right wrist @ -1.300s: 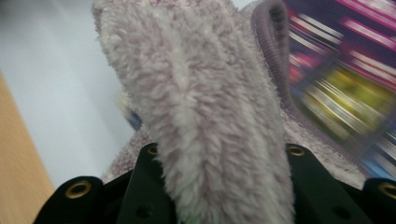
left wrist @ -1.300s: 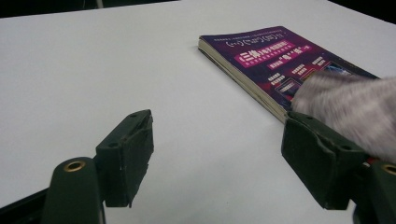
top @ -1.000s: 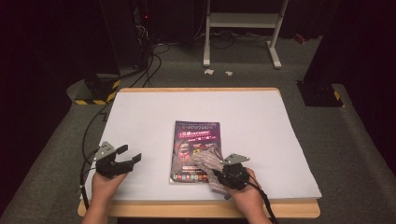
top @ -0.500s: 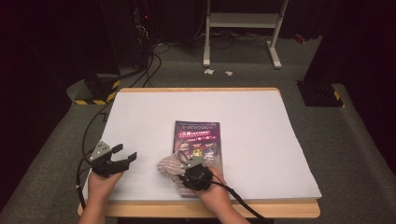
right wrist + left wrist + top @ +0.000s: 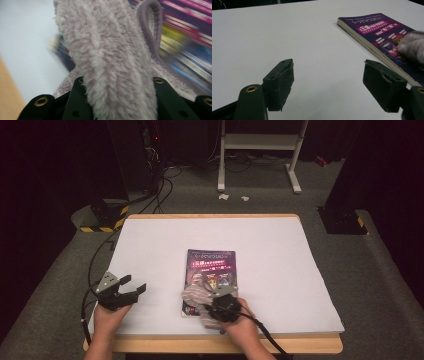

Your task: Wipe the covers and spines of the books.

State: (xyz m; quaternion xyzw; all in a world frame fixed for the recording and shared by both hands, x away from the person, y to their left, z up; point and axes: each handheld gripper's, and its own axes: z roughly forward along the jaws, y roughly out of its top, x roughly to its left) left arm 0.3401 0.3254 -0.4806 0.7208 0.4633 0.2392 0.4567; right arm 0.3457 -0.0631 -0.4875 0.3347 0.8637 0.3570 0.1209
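Observation:
A purple-covered book lies flat at the middle of the white table. My right gripper is shut on a fluffy grey cloth that rests on the book's near end. In the right gripper view the cloth bulges up between the jaws of the right gripper, with the blurred book cover behind it. My left gripper sits at the table's near left, open and holding nothing. The left gripper view shows the left gripper over bare table, the book and the cloth to its right.
The wooden table edge runs along the near side. Beyond the table, on the floor, are a black box with yellow-black stripes, cables, a white stand frame and a dark box at the right.
My right gripper swept the cloth leftward over the book's near end, then came back slightly to the right. The left gripper stayed where it was.

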